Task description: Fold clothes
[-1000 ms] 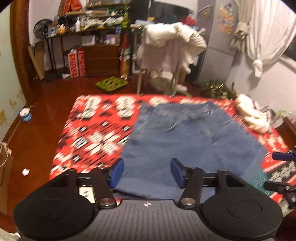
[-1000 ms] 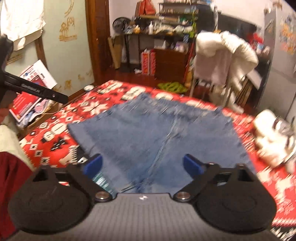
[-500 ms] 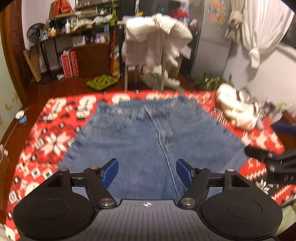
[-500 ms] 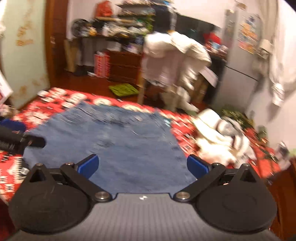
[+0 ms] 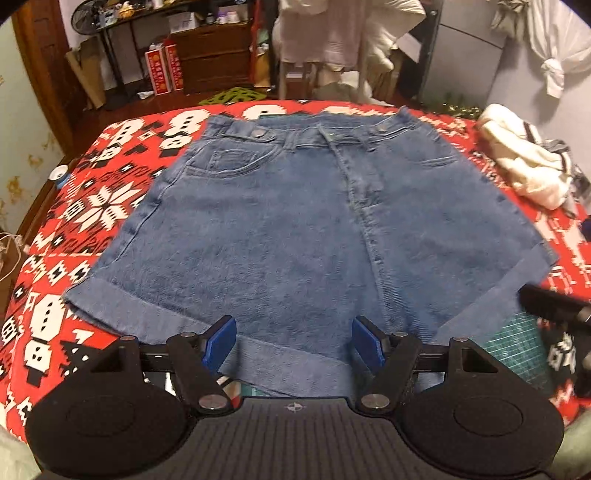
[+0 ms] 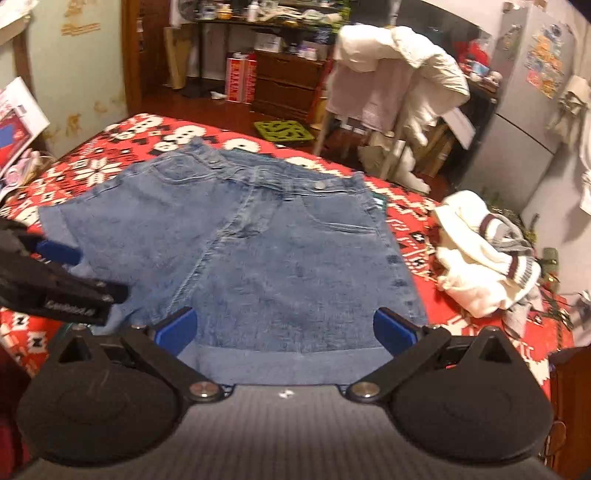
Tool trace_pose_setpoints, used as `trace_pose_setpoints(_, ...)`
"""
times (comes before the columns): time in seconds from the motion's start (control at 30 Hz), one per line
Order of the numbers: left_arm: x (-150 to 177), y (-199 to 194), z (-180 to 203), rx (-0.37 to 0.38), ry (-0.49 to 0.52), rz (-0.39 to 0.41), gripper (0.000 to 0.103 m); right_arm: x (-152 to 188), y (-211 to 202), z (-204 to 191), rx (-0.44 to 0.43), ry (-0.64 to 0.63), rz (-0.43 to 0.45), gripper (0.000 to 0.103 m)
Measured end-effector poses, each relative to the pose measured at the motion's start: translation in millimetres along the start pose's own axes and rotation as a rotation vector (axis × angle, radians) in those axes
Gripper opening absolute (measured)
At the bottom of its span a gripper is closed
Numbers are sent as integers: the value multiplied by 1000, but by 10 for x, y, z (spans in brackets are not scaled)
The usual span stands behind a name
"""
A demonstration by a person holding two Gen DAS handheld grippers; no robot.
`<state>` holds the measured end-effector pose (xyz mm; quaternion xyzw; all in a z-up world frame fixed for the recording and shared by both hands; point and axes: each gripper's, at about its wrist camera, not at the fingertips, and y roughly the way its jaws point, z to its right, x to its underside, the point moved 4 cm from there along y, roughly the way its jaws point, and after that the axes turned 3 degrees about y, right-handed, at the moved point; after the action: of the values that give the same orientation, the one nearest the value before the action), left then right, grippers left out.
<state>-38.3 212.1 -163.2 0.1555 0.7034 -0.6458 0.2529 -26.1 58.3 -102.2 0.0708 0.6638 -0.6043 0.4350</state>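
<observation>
Left wrist view: denim shorts hem cut off.

A lived-in home bedroom: patterned bedspread, cluttered shelves, clothes-draped chair, wooden dresser.

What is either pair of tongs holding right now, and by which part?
Nothing. The left tongs and the right tongs are both open, poised at the hem end of the denim shorts, which lie flat on the red patterned blanket.
</observation>
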Motion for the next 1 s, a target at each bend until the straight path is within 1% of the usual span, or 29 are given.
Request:
trace_pose_setpoints(0.03, 16, 5, -31, 1, -14, 4, 69, -8, 13, 22, 13, 19, -3, 102)
trace_pose_setpoints(0.13, 24, 59, -81, -5, -38, -21, 68, -23, 30, 76, -2, 80, -14, 103)
trace_pose_setpoints(0.23, 0, 93, -95, -6, -45, -28, 68, -38, 48, 137, -23, 130, -21, 103)
trace_pose_setpoints(0.33, -26, 167, -99, 16, -33, -52, 68, -78, 94, 184, -30, 177, -11, 103)
trace_pose_setpoints(0.4, -25, 242, -107, 6, -18, -88, 68, -80, 166, 187, -43, 186, -14, 103)
trace_pose_setpoints(0.5, 1, 336, -102, -22, 5, -131, 68, -19, 343, 153, -85, 159, -26, 103)
trace_pose_setpoints(0.6, 20, 340, -92, -31, 19, -136, 68, 68, 584, 126, -154, 159, -76, 102)
trace_pose_setpoints(0.67, 23, 357, -113, -27, 6, -147, 69, 123, 729, 123, -186, 175, -100, 102)
trace_pose_setpoints(0.73, 22, 383, -149, -19, -21, -166, 72, 177, 864, 123, -199, 189, -118, 102)
trace_pose_setpoints(0.8, 21, 417, -194, -12, -53, -186, 79, 240, 974, 107, -165, 161, -136, 102)
trace_pose_setpoints(0.87, 21, 451, -227, -5, -76, -205, 81, 297, 1034, 77, -160, 124, -143, 102)
trace_pose_setpoints(0.93, 16, 461, -218, -4, -78, -209, 83, 347, 1085, 47, -154, 89, -147, 103)
trace_pose_setpoints(1.0, 19, 475, -186, 4, -65, -212, 91, 365, 1088, 15, -150, 64, -134, 103)
